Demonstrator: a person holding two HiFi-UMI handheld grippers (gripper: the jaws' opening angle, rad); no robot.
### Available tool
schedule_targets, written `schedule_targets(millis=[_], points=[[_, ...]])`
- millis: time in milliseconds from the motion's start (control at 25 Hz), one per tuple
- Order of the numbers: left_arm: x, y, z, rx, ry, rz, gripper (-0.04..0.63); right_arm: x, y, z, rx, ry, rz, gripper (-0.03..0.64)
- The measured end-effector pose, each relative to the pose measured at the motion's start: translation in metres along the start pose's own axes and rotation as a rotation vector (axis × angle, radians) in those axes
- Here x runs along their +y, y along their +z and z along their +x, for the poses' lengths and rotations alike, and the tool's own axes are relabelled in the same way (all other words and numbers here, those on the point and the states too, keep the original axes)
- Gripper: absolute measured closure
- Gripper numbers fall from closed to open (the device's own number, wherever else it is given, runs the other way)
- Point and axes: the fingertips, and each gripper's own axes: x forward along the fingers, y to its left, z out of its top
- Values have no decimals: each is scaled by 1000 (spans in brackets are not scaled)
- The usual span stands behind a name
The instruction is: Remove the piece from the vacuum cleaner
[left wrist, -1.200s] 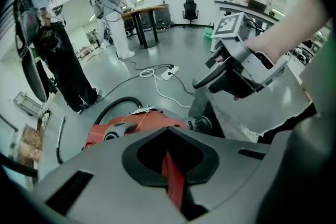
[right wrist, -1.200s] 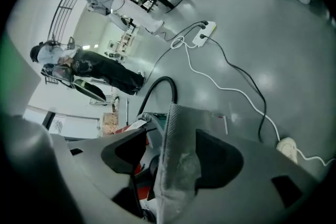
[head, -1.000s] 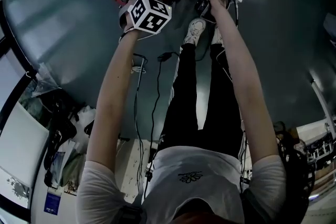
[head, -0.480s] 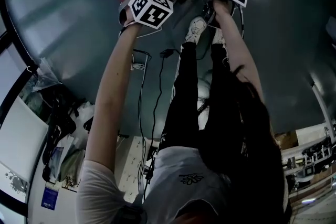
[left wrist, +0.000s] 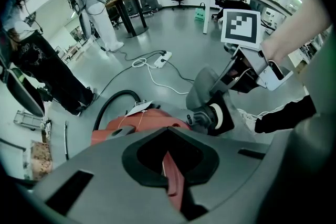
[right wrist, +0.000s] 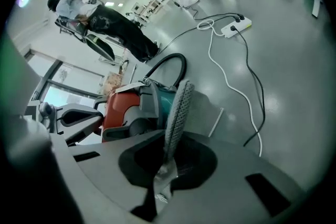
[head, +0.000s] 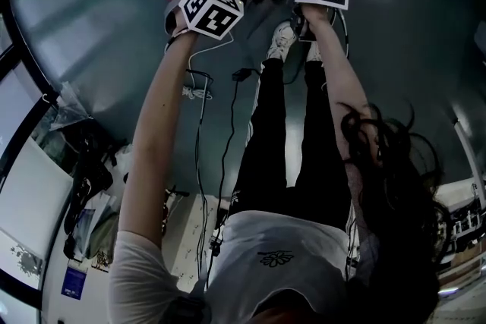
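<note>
Left tongs (left wrist: 173, 178) clamp the one red vacuum cleaner (left wrist: 137, 124) — right tongs (right wrist: 161, 173) clamp its one grey mesh piece (right wrist: 177, 107).

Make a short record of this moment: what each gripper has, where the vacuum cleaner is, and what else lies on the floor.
left gripper: shut on a red edge of the red vacuum cleaner
right gripper: shut on the grey mesh piece
piece: upright at the vacuum's end; cannot tell whether it is attached
vacuum: on the grey floor, black hose looped behind it
nearby: white power strip with cables
</note>
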Motion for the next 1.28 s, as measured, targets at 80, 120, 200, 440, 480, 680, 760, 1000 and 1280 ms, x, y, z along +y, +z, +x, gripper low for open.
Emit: schedule_targets(millis=[80, 120, 200, 440, 480, 680, 760, 1000, 1280], points=[[1, -1, 2, 5, 0, 6, 591, -1, -1, 2, -2, 5, -11, 591], [2, -1, 2, 5, 2, 7, 591, 0, -1, 1, -1, 6, -23, 591], [2, 0, 0, 6, 5, 3, 591, 0, -2, -3, 3, 11, -60, 591], [3, 1, 0, 7, 7, -6, 591, -3, -7, -8, -17, 40, -84, 591], [3, 1, 0, 6, 8, -10, 591, -3, -9, -9, -21, 40, -88, 591], [3, 2, -3, -4, 15, -27, 591, 0, -14, -17, -41, 35, -149, 591], [3, 2, -3, 3, 14, -19, 591, -1, -18, -19, -46, 44, -151, 591], [2, -1, -2, 6, 11, -16, 591, -1, -22, -18, -53, 61, -167, 591], [1, 4, -5, -3, 8, -22, 591, -1, -22, -23, -80, 110, -167, 591]])
